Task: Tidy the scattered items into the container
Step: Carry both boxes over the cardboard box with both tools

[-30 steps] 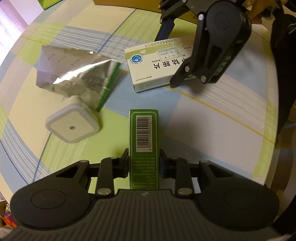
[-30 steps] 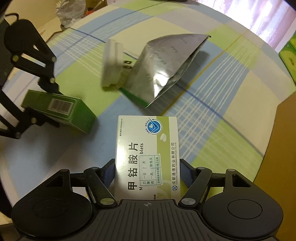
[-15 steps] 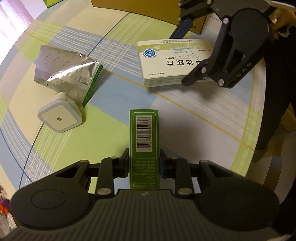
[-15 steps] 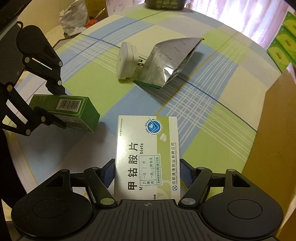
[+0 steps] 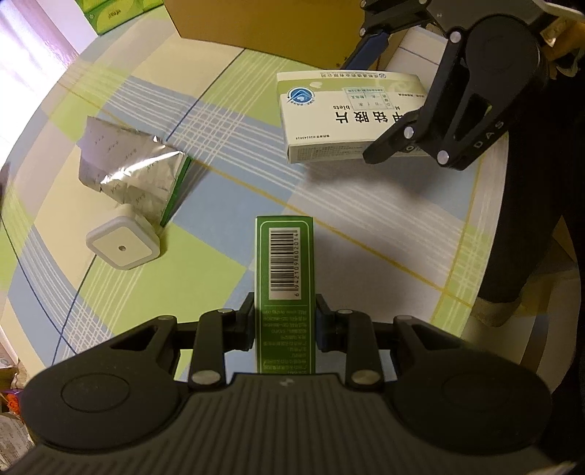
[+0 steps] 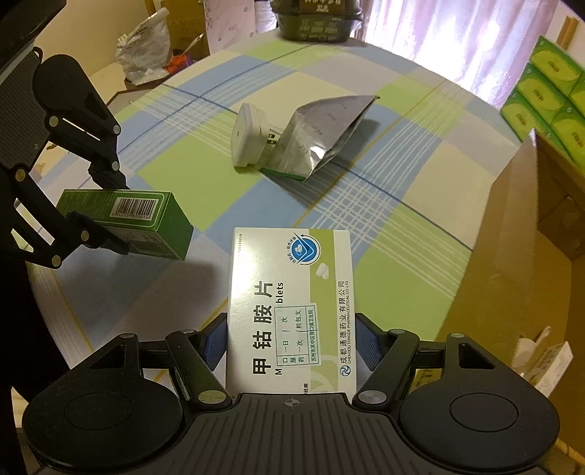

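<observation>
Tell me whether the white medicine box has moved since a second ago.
Yes. In the left wrist view the white medicine box, shut in the right gripper, has risen off the tablecloth and shifted toward the cardboard box.

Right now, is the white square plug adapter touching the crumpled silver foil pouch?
Touching. In the right wrist view the white square plug adapter has its prong end pressed against the crumpled silver foil pouch, no cloth between them.

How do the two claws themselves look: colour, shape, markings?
Both are matte black. The left claw has a ribbed body, two round side discs, linkage arms with silver rivets and blue pads. The right claw is alike; the left wrist view shows pale letters on its side.
</observation>
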Demonstrator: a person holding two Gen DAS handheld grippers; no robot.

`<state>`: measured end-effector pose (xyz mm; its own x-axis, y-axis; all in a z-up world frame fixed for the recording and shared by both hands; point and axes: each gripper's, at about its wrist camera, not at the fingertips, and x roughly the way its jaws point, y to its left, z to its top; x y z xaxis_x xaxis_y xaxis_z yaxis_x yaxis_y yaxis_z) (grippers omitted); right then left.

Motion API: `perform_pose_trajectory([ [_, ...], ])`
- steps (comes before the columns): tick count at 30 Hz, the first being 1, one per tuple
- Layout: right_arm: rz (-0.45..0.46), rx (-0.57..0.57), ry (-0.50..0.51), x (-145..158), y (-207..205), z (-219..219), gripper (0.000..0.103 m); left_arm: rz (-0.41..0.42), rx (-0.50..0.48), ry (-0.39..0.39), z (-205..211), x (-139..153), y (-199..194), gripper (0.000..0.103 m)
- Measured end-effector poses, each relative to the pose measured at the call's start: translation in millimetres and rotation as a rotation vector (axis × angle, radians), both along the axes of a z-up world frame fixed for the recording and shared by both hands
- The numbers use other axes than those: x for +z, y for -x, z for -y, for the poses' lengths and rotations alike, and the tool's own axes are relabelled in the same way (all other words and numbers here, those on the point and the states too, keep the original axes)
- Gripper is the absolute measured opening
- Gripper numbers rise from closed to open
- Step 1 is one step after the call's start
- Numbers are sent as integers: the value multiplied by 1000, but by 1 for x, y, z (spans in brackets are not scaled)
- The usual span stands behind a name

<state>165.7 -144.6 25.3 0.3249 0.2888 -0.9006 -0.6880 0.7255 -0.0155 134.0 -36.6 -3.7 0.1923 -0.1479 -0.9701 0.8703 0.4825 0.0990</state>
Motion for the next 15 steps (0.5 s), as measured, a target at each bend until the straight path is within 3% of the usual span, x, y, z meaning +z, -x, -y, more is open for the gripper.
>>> perform_pose_trajectory([
  [15, 87, -24, -21, 39, 13, 17, 73, 62, 4, 10, 13, 39, 5, 25],
])
